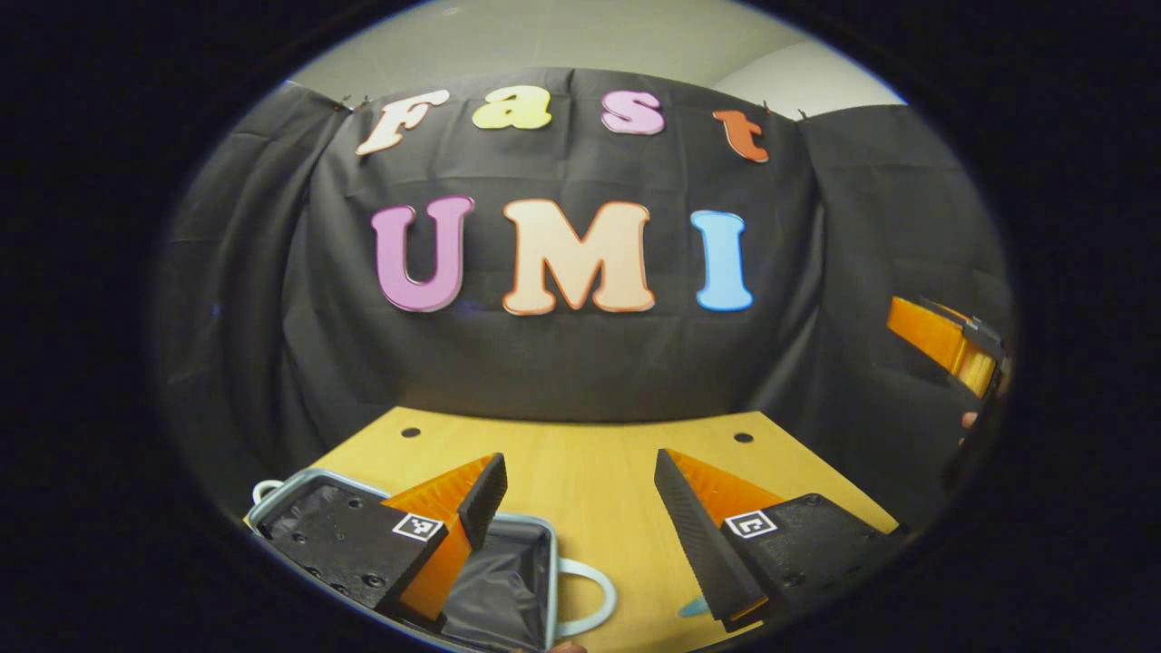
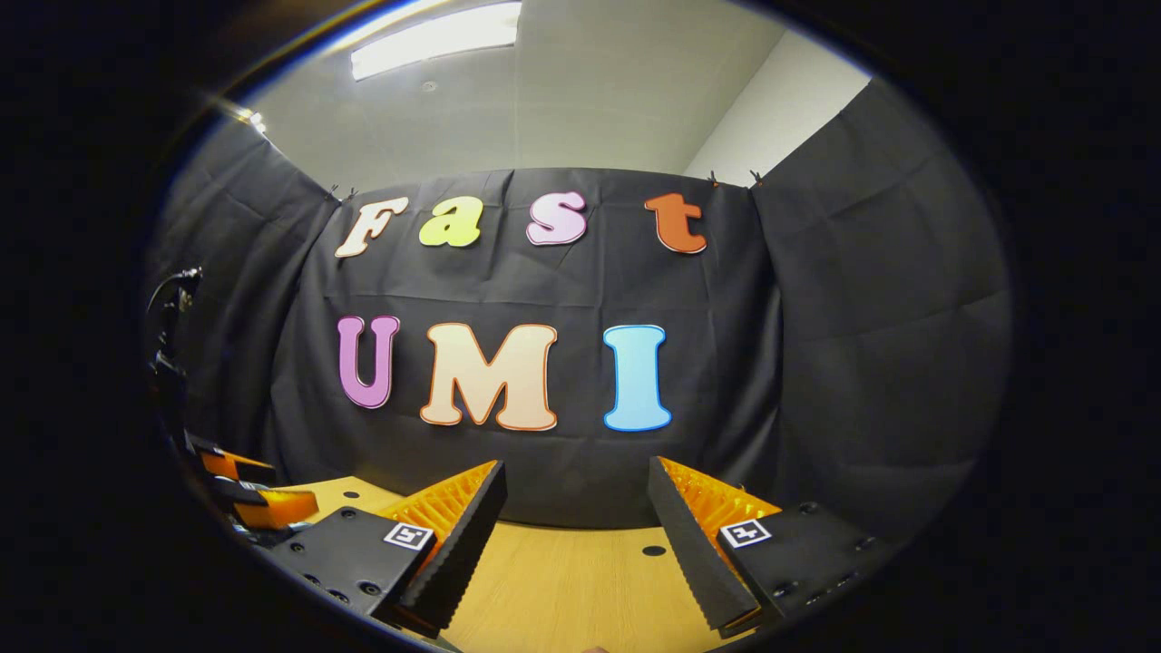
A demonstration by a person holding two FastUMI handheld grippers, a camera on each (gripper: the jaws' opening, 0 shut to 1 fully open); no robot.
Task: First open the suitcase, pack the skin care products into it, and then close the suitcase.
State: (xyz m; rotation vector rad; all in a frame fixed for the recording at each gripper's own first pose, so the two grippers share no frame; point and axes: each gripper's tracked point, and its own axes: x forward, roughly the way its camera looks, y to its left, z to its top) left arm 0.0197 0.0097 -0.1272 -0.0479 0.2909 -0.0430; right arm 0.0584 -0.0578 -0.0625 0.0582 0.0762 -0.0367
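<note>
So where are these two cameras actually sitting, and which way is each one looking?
Left gripper view: rides on the left gripper, looking forward over the wooden table at the black cloth wall; its own open fingers frame the open suitcase, with the other gripper at the right edge.
Right gripper view: rides on the right gripper, held higher, facing the same wall and the ceiling light; its open fingers show, with the left gripper at the left edge.
Shared: the wall, the table, both grippers.

We find no readable writing; the tongs' [image 1: 580, 508] small square marker tags [image 1: 417, 527] carry only coded patterns.
</note>
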